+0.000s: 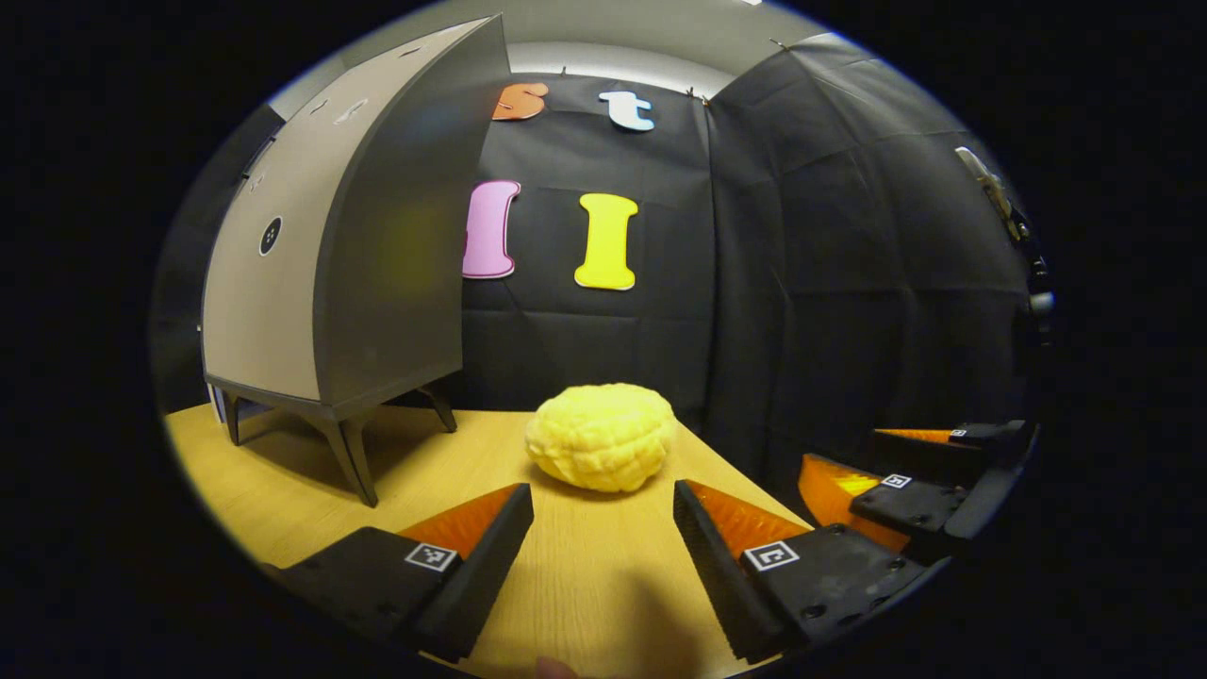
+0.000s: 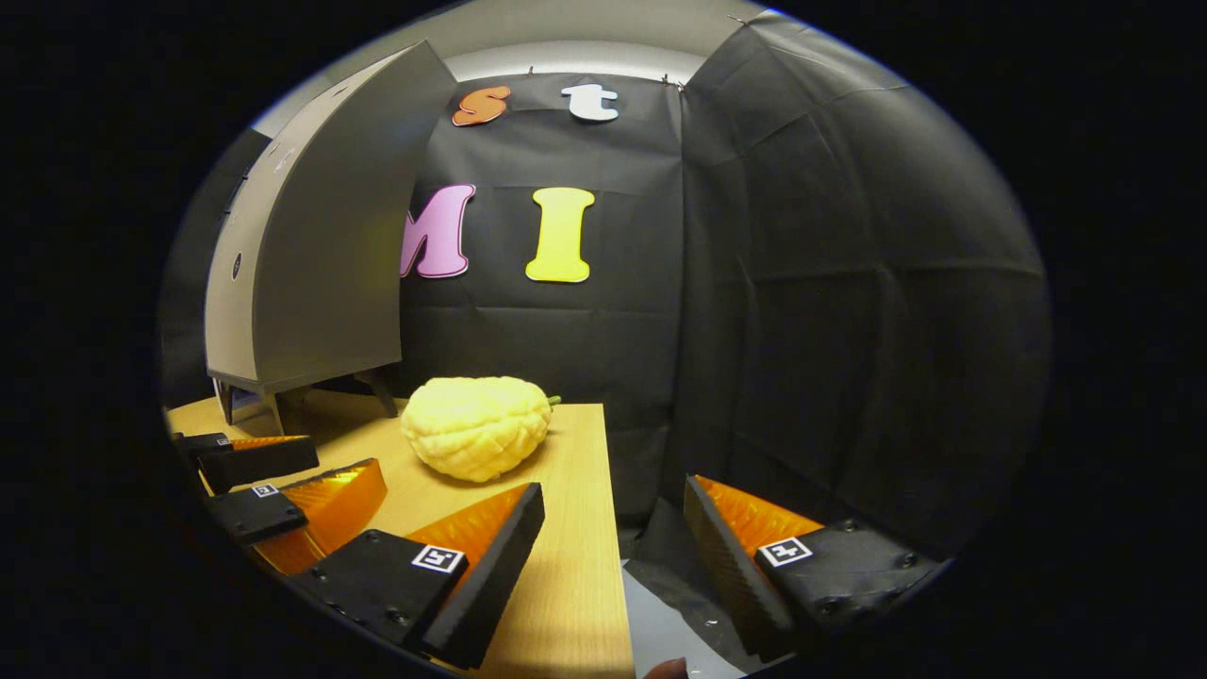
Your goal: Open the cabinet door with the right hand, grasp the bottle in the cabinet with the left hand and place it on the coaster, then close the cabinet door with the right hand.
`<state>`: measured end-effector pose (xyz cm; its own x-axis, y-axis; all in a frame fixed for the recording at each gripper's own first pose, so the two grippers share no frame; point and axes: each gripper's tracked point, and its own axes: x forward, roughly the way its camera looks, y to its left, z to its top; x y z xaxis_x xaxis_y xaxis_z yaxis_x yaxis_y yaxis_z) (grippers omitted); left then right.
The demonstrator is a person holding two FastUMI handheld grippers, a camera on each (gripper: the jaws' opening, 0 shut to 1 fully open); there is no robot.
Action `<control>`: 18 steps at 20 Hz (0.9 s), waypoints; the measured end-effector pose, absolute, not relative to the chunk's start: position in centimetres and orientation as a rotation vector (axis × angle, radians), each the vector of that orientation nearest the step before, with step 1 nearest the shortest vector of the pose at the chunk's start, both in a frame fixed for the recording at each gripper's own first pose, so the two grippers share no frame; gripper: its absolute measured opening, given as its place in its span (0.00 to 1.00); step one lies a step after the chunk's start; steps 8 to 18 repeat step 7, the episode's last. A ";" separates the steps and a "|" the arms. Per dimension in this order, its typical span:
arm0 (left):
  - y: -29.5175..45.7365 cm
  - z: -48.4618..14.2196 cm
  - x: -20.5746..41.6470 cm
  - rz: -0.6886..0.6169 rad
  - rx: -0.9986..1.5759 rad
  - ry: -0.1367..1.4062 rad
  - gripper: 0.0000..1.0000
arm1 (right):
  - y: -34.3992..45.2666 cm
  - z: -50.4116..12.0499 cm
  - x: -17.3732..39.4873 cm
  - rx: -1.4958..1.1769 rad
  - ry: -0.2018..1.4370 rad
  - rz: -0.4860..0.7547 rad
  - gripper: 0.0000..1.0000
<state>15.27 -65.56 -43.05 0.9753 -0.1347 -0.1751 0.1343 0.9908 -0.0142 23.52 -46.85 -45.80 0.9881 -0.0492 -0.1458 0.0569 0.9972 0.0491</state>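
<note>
Nearest in the left gripper view, the left hand-held gripper hangs low over the desk with its fingers spread wide and nothing between them. In the right gripper view, the right hand-held gripper is likewise agape and empty, straddling the desk's right edge, so one finger sits over wood and the other over the dark drop beside it.

Just beyond both lies a lumpy yellow fruit-like object, resting on the desk.

Farther back on the left stands the cabinet, a pale grey box on thin dark splayed legs, its door shut as far as I can tell, with a small dark round knob on its front. The bottle must be inside, hidden; I see no coaster.

I judge the task at its very first step. The next move calls for the right gripper to travel left past the yellow lump to the cabinet front and pull the door open.
</note>
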 end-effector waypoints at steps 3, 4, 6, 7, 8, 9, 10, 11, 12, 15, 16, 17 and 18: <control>-63.5 -44.7 14.5 -0.046 0.008 0.213 0.97 | -44.3 -45.8 22.6 0.059 0.156 -0.003 0.98; -63.2 -44.4 14.0 -0.042 -0.028 0.212 0.96 | -43.6 -46.0 21.6 0.034 0.178 0.016 0.98; -63.8 -43.9 11.8 -0.062 -0.039 0.212 0.97 | -43.8 -46.1 21.3 -0.011 0.163 0.000 0.97; -64.0 -43.6 10.8 -0.067 -0.014 0.204 0.95 | -44.1 -45.7 21.0 -0.007 0.163 -0.013 0.98; -64.0 -43.6 10.8 -0.067 -0.014 0.204 0.95 | -44.1 -45.7 21.0 -0.007 0.163 -0.013 0.98; -64.0 -43.6 10.8 -0.067 -0.014 0.204 0.95 | -44.1 -45.7 21.0 -0.007 0.163 -0.013 0.98; -64.0 -43.6 10.8 -0.067 -0.014 0.204 0.95 | -44.1 -45.7 21.0 -0.007 0.163 -0.013 0.98; -64.0 -43.6 10.8 -0.067 -0.014 0.204 0.95 | -44.1 -45.7 21.0 -0.007 0.163 -0.013 0.98; -64.0 -43.6 10.8 -0.067 -0.014 0.204 0.95 | -44.1 -45.7 21.0 -0.007 0.163 -0.013 0.98; -64.0 -43.6 10.8 -0.067 -0.014 0.204 0.95 | -44.1 -45.7 21.0 -0.007 0.163 -0.013 0.98; -64.0 -43.6 10.8 -0.067 -0.014 0.204 0.95 | -44.1 -45.7 21.0 -0.007 0.163 -0.013 0.98; -64.0 -43.6 10.8 -0.067 -0.014 0.204 0.95 | -44.1 -45.7 21.0 -0.007 0.163 -0.013 0.98; -64.0 -43.6 10.8 -0.067 -0.014 0.204 0.95 | -44.1 -45.7 21.0 -0.007 0.163 -0.013 0.98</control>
